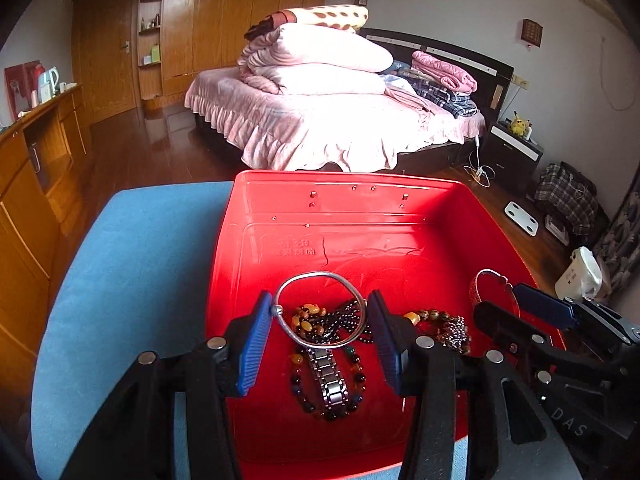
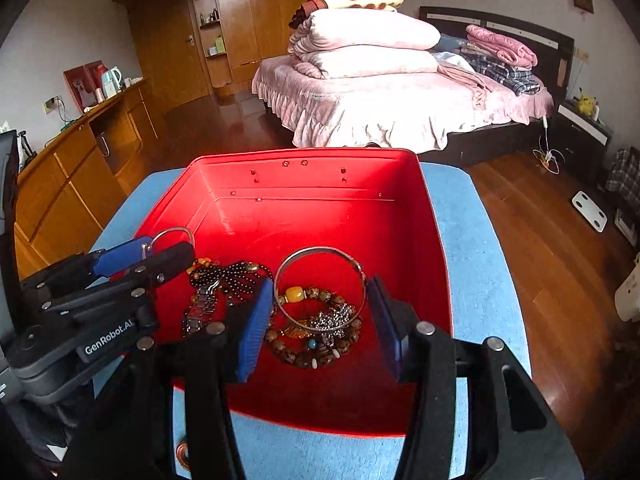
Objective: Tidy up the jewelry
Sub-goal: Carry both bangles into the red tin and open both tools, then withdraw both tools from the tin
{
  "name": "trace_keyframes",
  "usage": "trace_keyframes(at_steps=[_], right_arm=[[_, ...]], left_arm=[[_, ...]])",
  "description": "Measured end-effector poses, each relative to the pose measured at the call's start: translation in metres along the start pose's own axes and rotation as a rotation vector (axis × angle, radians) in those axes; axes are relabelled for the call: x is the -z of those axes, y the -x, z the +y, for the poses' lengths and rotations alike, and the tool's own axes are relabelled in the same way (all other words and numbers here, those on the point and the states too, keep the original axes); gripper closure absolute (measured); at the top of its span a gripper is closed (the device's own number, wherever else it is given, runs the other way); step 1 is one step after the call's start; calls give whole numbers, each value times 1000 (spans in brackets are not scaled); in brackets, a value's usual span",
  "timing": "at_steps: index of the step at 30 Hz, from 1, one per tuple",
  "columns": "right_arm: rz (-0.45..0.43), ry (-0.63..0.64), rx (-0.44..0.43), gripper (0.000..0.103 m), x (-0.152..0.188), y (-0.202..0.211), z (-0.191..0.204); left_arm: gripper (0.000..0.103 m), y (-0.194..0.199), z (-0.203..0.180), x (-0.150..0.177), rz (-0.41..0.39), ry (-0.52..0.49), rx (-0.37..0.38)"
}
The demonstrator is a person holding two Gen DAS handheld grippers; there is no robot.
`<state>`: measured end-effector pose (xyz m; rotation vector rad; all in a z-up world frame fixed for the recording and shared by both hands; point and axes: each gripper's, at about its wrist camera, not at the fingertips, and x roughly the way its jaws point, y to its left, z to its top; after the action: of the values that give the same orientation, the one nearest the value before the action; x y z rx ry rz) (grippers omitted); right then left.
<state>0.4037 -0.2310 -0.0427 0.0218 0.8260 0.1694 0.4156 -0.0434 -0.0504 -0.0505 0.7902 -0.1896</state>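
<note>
An open red box [image 1: 340, 178] [image 2: 304, 154] stands on a blue cloth-covered surface [image 1: 140, 260]. My left gripper [image 1: 320, 320] is shut on a thin silver bangle [image 1: 320, 274], which spans from pad to pad over the box. My right gripper [image 2: 320, 304] is shut on a wider silver bangle [image 2: 320, 250] in the same way. Each view shows the other gripper beside it: the right gripper [image 1: 508, 300] with its bangle [image 1: 486, 272], the left gripper [image 2: 170, 246] with its bangle [image 2: 176, 230]. On the box floor lie bead bracelets [image 2: 316, 352] and a metal link bracelet [image 1: 328, 392].
A small copper-coloured ring [image 2: 184, 456] lies on the blue surface [image 2: 472, 260] in front of the box. Beyond are a bed [image 1: 340, 120] piled with quilts, a wooden sideboard [image 2: 80, 160] on the left and a wooden floor [image 2: 520, 208].
</note>
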Motion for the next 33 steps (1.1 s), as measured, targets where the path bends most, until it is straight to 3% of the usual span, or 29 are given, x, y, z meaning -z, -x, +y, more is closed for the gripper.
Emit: trace_keyframes(at_steps=[4,7,9,18,25,33], right_arm=[[1,-7,-1,55,-1,-6,-2],[-20,-16,10,46,1,-3,-4],[-31,-15,17,46,1,0,-5],[-91,-28,23,45,13,23,-13],[-128,-47,17,44,41,53,-12],[-100,-62,11,43,93,80,-6]], left_arm=[[54,-7,1,1,13,-2,-8],[54,-9,5,0,19,6,-5],[46,-6,6,1,8,9,-6],[34,35,13,9,-89,4,-41],[24,76,19,42,-137,13,-57],[21,106,29,87,-111,31,-72]])
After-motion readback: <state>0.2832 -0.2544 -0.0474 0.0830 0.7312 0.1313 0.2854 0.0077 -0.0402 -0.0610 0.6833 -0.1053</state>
